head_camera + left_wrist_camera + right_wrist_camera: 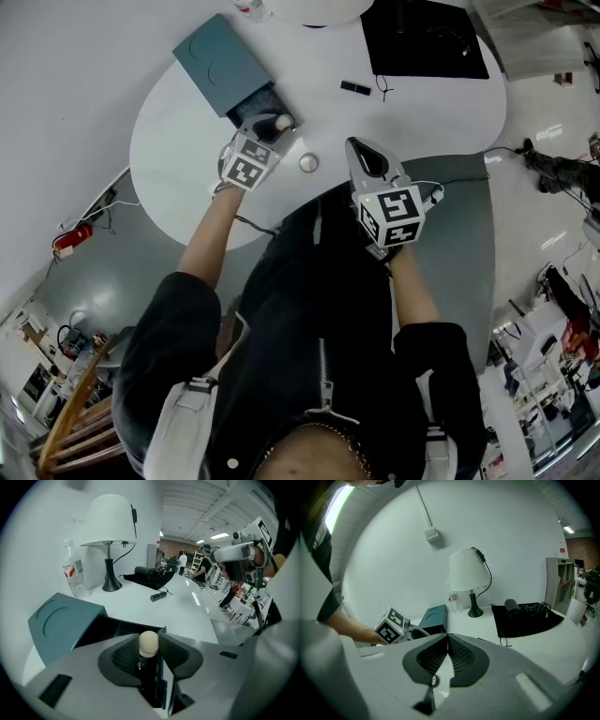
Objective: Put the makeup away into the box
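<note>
A round beige sponge tip (149,644) on a short dark stem is the piece of makeup in play. It stands roughly upright between the pads of the left gripper (148,638), sponge end uppermost and stem running down into the shadow between the jaws. The pads sit narrowly apart and close against either side of the sponge, so the tool appears clamped on it rather than loose.

Directly under and just beyond the sponge lies the open black drawer (117,629) of the teal box (61,623). In the head view the drawer slides out of the teal sleeve toward the person, and the sponge hangs over its near end, at the corner closest to the table's middle. The drop is therefore straight down. The stem's long axis probably has to tilt over to lie along the drawer.

Just beside the drawer, toward the person, a small round item (308,162) rests on the white table (412,103). It lies between the two tools.

The right gripper (448,637) hovers near that round item with its jaws together and nothing in them. It is well clear of the box, so the left hand is the nearer one to the drawer.
</note>
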`<state>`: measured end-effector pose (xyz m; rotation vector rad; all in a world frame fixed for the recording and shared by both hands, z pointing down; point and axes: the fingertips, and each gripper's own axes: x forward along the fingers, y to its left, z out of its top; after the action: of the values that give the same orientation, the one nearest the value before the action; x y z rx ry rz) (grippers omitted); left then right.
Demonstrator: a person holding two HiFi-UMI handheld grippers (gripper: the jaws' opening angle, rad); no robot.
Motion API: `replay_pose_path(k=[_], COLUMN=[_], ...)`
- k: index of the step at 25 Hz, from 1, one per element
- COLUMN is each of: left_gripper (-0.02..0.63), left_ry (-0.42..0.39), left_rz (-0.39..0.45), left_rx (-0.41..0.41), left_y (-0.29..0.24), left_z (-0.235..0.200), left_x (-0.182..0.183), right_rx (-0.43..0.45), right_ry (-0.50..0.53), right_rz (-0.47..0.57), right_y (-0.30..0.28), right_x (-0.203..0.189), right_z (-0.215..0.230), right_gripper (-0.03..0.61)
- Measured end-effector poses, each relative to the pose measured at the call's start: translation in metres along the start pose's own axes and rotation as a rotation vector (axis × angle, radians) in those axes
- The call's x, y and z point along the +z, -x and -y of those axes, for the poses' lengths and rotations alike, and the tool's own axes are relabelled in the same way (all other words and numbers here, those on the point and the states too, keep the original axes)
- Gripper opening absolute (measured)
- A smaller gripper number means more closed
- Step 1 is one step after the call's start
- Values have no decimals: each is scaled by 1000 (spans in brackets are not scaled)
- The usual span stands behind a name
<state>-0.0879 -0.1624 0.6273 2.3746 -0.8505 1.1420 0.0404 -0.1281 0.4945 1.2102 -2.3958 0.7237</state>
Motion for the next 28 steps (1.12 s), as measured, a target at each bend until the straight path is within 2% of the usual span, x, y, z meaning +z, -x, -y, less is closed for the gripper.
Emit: replay_pose_path(k=[16,28], left_gripper=[124,141], left_ry=[-31,-71], left_rz=[60,55], left_rx=[18,-48], left_y=[32,36], left_z=[20,61], left_x=[8,-2], right_rx=[12,-1], right_ry=[13,6], right_rz=[28,44], right_y=[8,20], right_x=[1,-4], right_z=[-18,-24], right_gripper=[6,6])
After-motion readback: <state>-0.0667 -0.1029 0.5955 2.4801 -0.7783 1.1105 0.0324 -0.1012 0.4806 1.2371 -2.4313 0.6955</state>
